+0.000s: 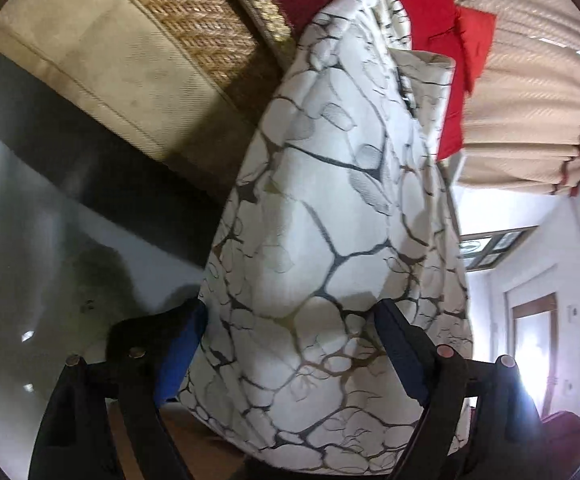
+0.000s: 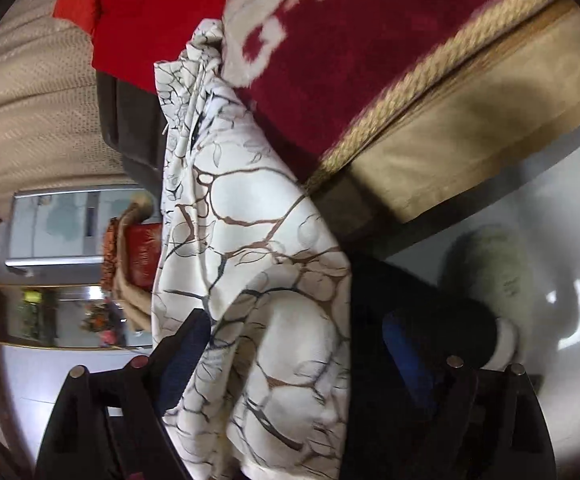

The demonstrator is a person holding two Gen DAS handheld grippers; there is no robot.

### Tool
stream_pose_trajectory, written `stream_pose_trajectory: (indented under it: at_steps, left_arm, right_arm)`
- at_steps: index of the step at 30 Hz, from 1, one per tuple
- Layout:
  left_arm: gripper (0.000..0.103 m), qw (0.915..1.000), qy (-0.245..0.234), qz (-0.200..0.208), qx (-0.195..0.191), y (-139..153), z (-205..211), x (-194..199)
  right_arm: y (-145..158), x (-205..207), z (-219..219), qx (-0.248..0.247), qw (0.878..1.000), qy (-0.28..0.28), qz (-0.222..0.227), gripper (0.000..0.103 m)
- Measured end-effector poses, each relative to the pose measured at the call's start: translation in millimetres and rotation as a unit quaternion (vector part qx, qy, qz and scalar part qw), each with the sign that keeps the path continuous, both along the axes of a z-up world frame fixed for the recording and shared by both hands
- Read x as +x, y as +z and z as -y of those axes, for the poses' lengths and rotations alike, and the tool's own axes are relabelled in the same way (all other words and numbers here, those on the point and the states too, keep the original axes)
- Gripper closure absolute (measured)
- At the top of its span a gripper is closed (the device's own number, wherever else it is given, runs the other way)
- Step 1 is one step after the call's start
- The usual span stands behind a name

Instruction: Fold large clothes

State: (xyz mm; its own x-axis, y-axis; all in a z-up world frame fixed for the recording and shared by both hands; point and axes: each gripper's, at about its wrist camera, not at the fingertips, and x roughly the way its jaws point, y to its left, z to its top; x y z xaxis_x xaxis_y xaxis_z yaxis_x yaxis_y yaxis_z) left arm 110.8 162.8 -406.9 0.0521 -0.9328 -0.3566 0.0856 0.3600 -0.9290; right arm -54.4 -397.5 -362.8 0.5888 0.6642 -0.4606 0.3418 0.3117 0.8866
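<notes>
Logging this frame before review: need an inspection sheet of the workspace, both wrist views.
Surface: bed with dark red patterned cover, gold cord edging.
Job's things: white cloth with dark vein print, draped off the bed edge, bunched.
Clutter: red folded fabric on the bed.
Grippers: left hand-held gripper and right hand-held gripper wide, cloth between the fingers; grip unclear.
Cables: nothing seen.
Surroundings: beige pleated curtain, glossy white floor.

Dark red blanket (image 2: 370, 40) over beige mattress (image 1: 101, 64), pleated curtain (image 1: 530, 92), glossy floor (image 1: 29, 220).
</notes>
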Motion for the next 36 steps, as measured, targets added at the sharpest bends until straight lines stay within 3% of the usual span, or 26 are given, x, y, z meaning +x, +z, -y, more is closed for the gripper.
stream_pose_trajectory:
  at_steps: [2,3,4,6,7,8,9,11,14,20,25,29,33,36]
  left_arm:
    - [0.019,0.9999,0.001,0.013,-0.004,0.1,2.7,-4.8]
    - [0.029,0.9998,-0.002,0.02,-0.008,3.3,6.0,-8.0]
    - [0.054,0.9995,-0.007,0.028,-0.014,6.7,8.3,-10.8]
    - [0.078,0.999,-0.017,0.04,-0.015,14.3,7.5,-10.1]
    - [0.086,0.9985,-0.019,0.048,-0.016,19.4,7.8,-10.5]
    - [0.09,0.9979,-0.022,0.06,-0.013,26.1,8.8,-11.4]
    - [0.095,0.9972,-0.026,0.069,-0.01,32.1,11.4,-12.6]
    - [0.096,0.9965,-0.03,0.077,-0.009,44.1,12.0,-11.2]
    - [0.096,0.995,-0.027,0.096,-0.011,65.6,9.6,-15.3]
    - [0.097,0.9863,-0.001,0.161,-0.035,134.4,-12.8,-5.5]
    - [0.097,0.9754,0.017,0.219,-0.02,204.2,-9.6,24.5]
    - [0.097,0.9701,0.022,0.241,-0.008,237.0,-11.2,72.4]
    - [0.096,0.967,0.039,0.252,0.007,269.0,-4.2,133.1]
    - [0.096,0.9717,0.054,0.227,0.036,274.9,19.4,212.5]
  right_arm:
    - [3.5,7.0,-8.1,0.003,1.0,0.012,0.007,0.013]
    - [8.4,9.1,-13.9,-0.001,1.0,0.017,0.016,0.013]
    - [15.2,11.0,-19.7,-0.018,0.999,0.023,0.026,0.013]
    - [26.1,16.8,-27.9,-0.056,0.997,0.048,0.033,0.025]
    - [32.5,21.1,-34.4,-0.079,0.994,0.069,0.034,0.044]
    - [38.4,24.8,-40.0,-0.108,0.99,0.083,0.031,0.072]
    - [43.8,27.9,-44.8,-0.135,0.986,0.091,0.027,0.076]
    - [54.1,31.0,-51.1,-0.158,0.982,0.098,0.032,0.086]
    - [80.9,35.3,-60.4,-0.194,0.975,0.099,0.055,0.091]
    - [139.6,46.8,-59.1,-0.203,0.969,0.073,0.118,0.093]
    - [180.7,67.2,-50.3,-0.2,0.966,0.057,0.154,0.093]
    - [207.2,108.6,-40.2,-0.195,0.963,0.045,0.177,0.093]
    - [230.9,165.2,-5.3,-0.182,0.963,-0.01,0.197,0.094]
    - [230.1,213.5,35.6,-0.164,0.966,-0.068,0.186,0.094]
